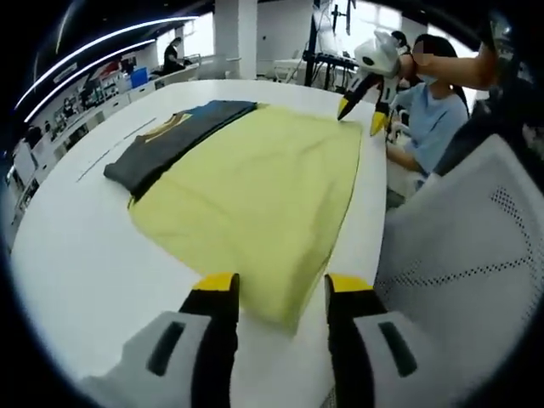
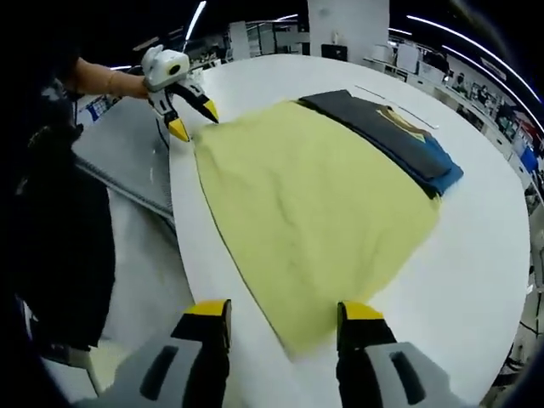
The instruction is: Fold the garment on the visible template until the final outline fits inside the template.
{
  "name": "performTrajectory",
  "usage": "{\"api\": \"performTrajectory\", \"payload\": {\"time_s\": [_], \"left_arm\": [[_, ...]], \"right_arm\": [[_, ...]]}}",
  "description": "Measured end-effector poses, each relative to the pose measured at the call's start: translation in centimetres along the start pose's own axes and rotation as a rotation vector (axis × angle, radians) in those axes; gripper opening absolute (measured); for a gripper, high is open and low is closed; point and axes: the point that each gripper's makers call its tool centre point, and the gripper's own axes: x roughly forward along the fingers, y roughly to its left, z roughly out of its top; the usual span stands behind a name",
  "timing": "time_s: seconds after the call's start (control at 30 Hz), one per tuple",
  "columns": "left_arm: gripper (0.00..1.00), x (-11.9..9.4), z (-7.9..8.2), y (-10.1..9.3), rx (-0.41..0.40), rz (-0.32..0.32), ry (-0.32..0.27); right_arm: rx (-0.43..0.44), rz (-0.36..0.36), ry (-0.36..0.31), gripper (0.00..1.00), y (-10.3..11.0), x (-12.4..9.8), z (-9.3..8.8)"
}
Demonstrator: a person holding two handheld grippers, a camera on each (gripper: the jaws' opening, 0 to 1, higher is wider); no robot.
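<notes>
A pale yellow garment [image 1: 263, 187] [image 2: 314, 212] lies spread flat on the round white table [image 1: 76, 255] [image 2: 476, 263]. A folded dark grey garment [image 1: 170, 140] [image 2: 382, 127] with blue and yellow patches lies along its far side, partly under it. My left gripper [image 1: 283, 285] stands open, and one corner of the yellow cloth lies between its yellow-tipped jaws. The same gripper [image 2: 194, 119] appears at the far corner in the right gripper view. My right gripper [image 2: 283, 313] is open over the opposite corner, and it [image 1: 359, 117] shows at the top of the left gripper view, held by a hand.
A white mesh chair [image 1: 476, 246] stands close to the table edge beside my left gripper. A seated person in a blue shirt [image 1: 433, 119] is past the table. A grey chair seat [image 2: 119, 161] sits off the table's edge. Thin dark lines [image 1: 110, 153] mark the tabletop beyond the dark garment.
</notes>
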Motion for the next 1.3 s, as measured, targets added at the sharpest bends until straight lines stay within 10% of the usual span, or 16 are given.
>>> {"api": "performTrajectory", "payload": {"time_s": [1.3], "left_arm": [[0.11,0.5,-1.0,1.5,0.058,0.037,0.062]], "right_arm": [[-0.102,-0.034,0.071,0.08,-1.5,0.7,-0.8]]}}
